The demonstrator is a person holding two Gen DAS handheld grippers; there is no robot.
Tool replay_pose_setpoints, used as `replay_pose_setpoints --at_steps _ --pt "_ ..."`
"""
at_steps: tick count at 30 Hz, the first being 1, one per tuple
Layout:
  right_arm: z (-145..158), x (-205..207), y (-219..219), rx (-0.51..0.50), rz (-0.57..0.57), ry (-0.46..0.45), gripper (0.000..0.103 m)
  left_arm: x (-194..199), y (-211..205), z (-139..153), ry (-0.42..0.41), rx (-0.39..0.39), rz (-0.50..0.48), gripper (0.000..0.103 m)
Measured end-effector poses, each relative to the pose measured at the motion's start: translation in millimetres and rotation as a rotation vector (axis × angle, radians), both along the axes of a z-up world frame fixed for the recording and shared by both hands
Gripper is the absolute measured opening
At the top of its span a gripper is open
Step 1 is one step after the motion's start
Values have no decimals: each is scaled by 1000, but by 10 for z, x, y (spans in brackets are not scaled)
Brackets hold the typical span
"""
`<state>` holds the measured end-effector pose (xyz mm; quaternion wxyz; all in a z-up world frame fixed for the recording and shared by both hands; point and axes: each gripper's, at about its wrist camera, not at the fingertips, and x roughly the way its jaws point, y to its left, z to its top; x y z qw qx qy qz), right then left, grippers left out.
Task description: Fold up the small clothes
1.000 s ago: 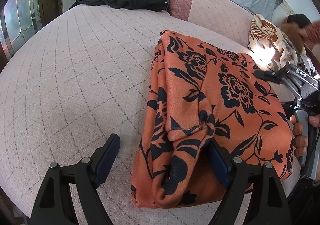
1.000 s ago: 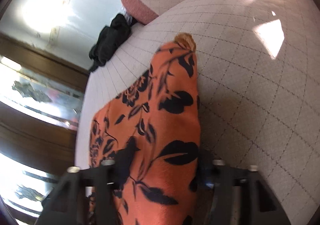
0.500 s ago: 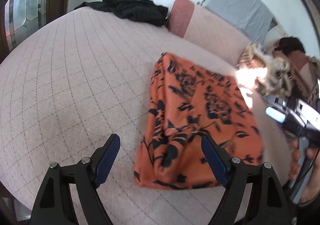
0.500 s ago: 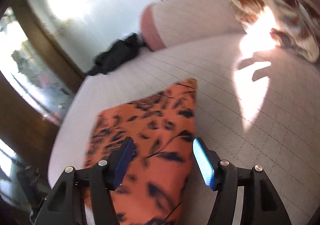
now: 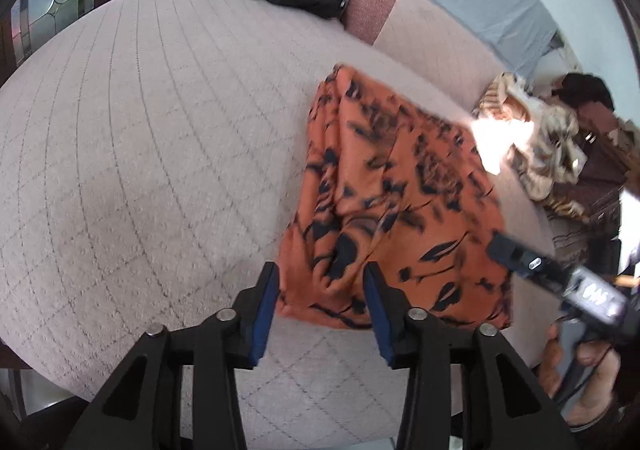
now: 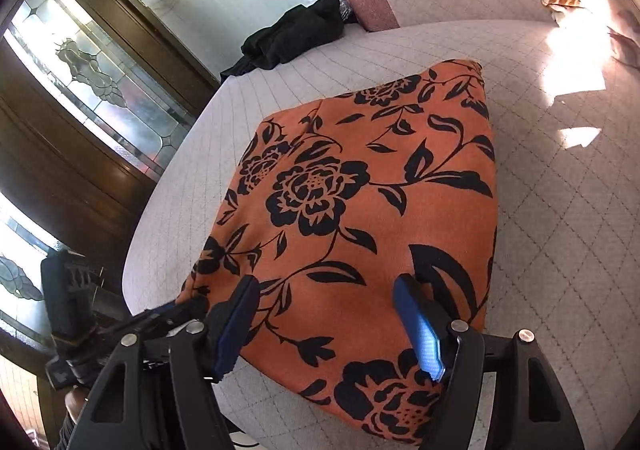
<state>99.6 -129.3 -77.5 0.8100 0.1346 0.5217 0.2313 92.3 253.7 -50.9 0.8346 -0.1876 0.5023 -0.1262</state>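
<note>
Orange floral garment (image 6: 360, 202): soft woven cloth, matt, printed black. Bedspread (image 5: 132, 170) beneath it: pale quilted fabric, nubby texture with stitched diamond lines. Left gripper (image 5: 320, 306) and right gripper (image 6: 326, 324): matt black plastic arms, bright metal screw heads, blue pads — the right-hand pad glossy in sunlight. Cabinet (image 6: 68, 178), left of the right gripper: dark varnished wood, leaded glass panels.
</note>
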Motion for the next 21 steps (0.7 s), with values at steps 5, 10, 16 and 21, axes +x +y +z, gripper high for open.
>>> replay_pose_setpoints --at_steps 5,10,16,21 --pt "-33 -33 -6 11 8 -15 73 348 46 183 -60 -53 -22 68" --pt "-53 -19 -23 26 9 -9 73 817 -93 -106 25 -17 -61 45" --pt "-75 -17 -10 27 28 -19 73 972 -40 -140 88 -83 -89 21" --pt "-96 -10 -17 49 23 -17 74 1335 -84 -27 22 -91 -120 64"
